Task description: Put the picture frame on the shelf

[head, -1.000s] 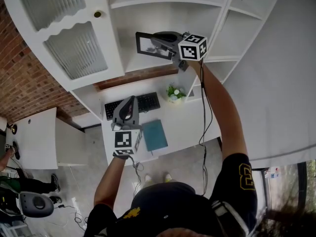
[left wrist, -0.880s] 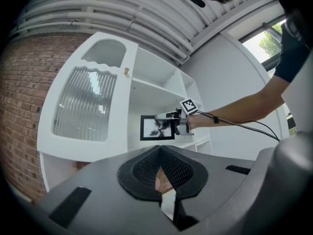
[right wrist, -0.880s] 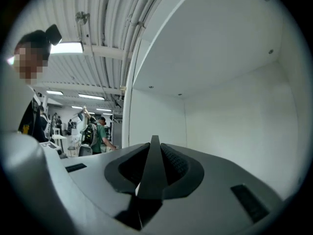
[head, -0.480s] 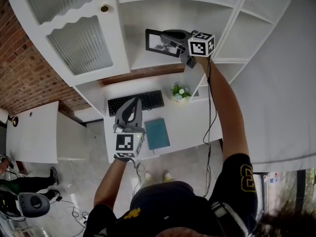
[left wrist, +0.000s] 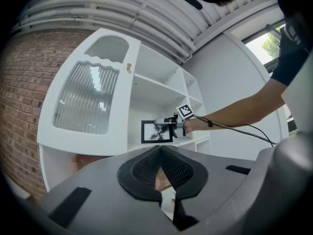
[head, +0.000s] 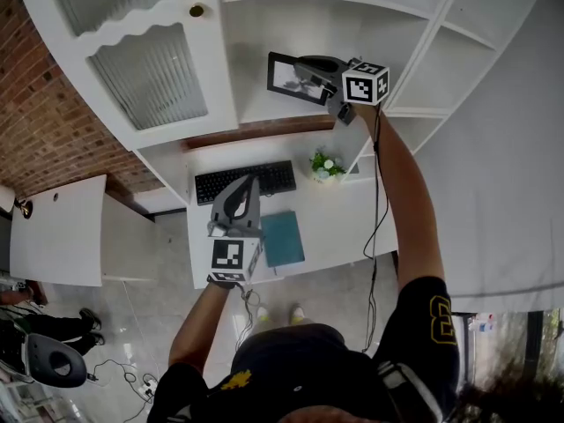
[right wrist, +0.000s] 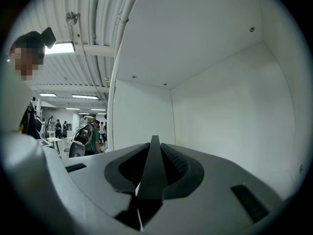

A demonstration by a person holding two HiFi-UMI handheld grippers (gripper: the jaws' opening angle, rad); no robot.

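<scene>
Picture frame (head: 284,76) – dark-rimmed, held on edge and raised into the open bay of the white shelf unit. The right tongs (head: 308,76) pinch it by its right-hand edge; in the right gripper view the frame's thin dark rim stands squarely between the two pads, which press on it from both sides. Beyond these tongs lie only the bay's white back wall, side wall and ceiling.

Left tongs (left wrist: 160,151) – pressed together at the tips with nothing between them, held low over the counter (head: 352,227) and taking no part in the work. A black keyboard (head: 245,181) lies just ahead of them, and a teal notebook (head: 284,239) beside them on their right. A small potted plant (head: 325,165) stands below the right tongs, well apart from the frame.

Progress, as judged: the pick-up and the lift are done, and the picture frame is already at the target bay. The shelf board (head: 282,111) runs just under the frame; whether the lower rim touches it cannot be told from any view. Outstanding – seat the frame on the board so that it stands unaided, spread the right tongs, and draw them back without tipping it.
</scene>
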